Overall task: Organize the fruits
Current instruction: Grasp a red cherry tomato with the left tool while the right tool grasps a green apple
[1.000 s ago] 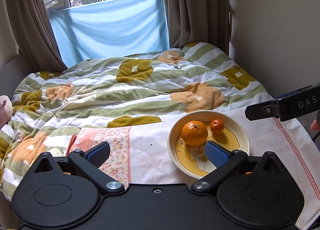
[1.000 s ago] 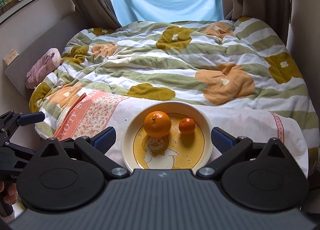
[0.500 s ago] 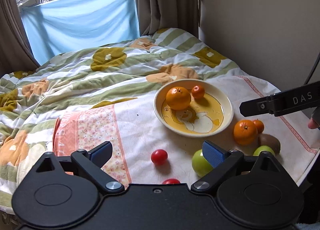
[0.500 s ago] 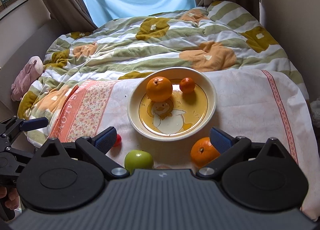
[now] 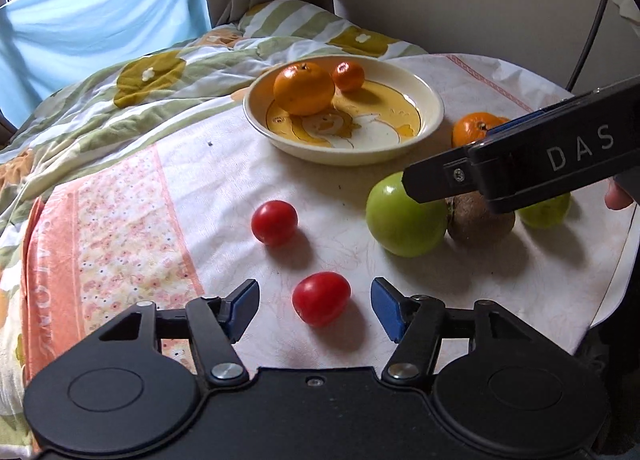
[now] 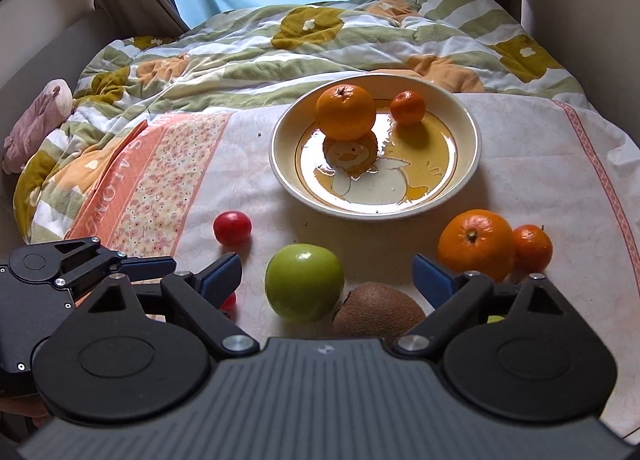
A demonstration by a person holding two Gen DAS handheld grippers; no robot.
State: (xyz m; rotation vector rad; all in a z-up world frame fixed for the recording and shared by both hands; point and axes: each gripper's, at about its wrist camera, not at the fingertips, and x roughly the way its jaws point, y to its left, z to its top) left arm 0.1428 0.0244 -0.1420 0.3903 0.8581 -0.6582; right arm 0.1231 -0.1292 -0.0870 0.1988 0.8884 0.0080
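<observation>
Left gripper (image 5: 313, 306): jaws closing, blue pads still apart on either side of the near red tomato (image 5: 321, 298), neither pad touching it. A second red tomato (image 5: 274, 221) lies at 11 o'clock from the first, with bare cloth between them. Right gripper (image 6: 327, 275): jaws apart, nothing clamped; the green apple (image 6: 305, 281) sits between its pads and the kiwi (image 6: 378, 314) touches the apple at 4 o'clock. The plate (image 6: 466, 179) lies at 12 o'clock from the apple, holding a large orange (image 6: 346, 111) and a small mandarin (image 6: 407, 107) along its far rim; its near half is unoccupied. A loose orange (image 6: 475, 244) and a loose mandarin (image 6: 532, 242) touch one another at 5 o'clock from the plate. The tablecloth (image 6: 540, 163) is open at 3 o'clock of the plate, up to its pink border. The table's near-right edge curves close behind a second green fruit (image 5: 546, 209).
</observation>
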